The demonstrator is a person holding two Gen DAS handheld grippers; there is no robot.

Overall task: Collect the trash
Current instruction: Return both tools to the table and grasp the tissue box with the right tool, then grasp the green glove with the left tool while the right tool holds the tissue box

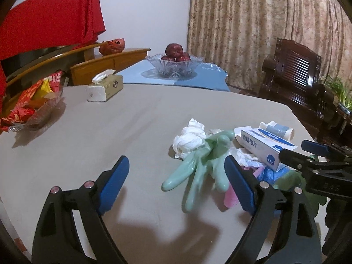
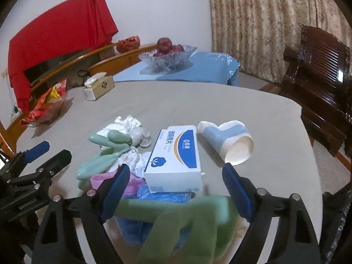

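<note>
A trash pile lies on the grey table [image 1: 110, 121]: a mint green glove [image 1: 198, 167], crumpled white tissue [image 1: 189, 138], a blue-and-white box [image 1: 264, 147], a pink scrap [image 1: 231, 195] and blue plastic [image 1: 272, 171]. My left gripper [image 1: 176, 178] is open, low over the table, with the glove between its fingers. My right gripper [image 2: 176, 189] is open over the near side of the pile. A blurred darker green glove [image 2: 184, 226] lies between and below its fingers. The box [image 2: 176, 154], a paper cup [image 2: 228, 143], the mint glove [image 2: 105, 154] and tissue [image 2: 127, 123] lie beyond.
A tissue box [image 1: 105, 85] and a bowl of red snack packets [image 1: 28, 107] stand at the table's far left. A glass fruit bowl [image 1: 173, 63] sits on a blue cloth behind. A dark wooden chair [image 1: 297, 74] stands right of the table. A black bag [image 2: 338, 224] shows at the right edge.
</note>
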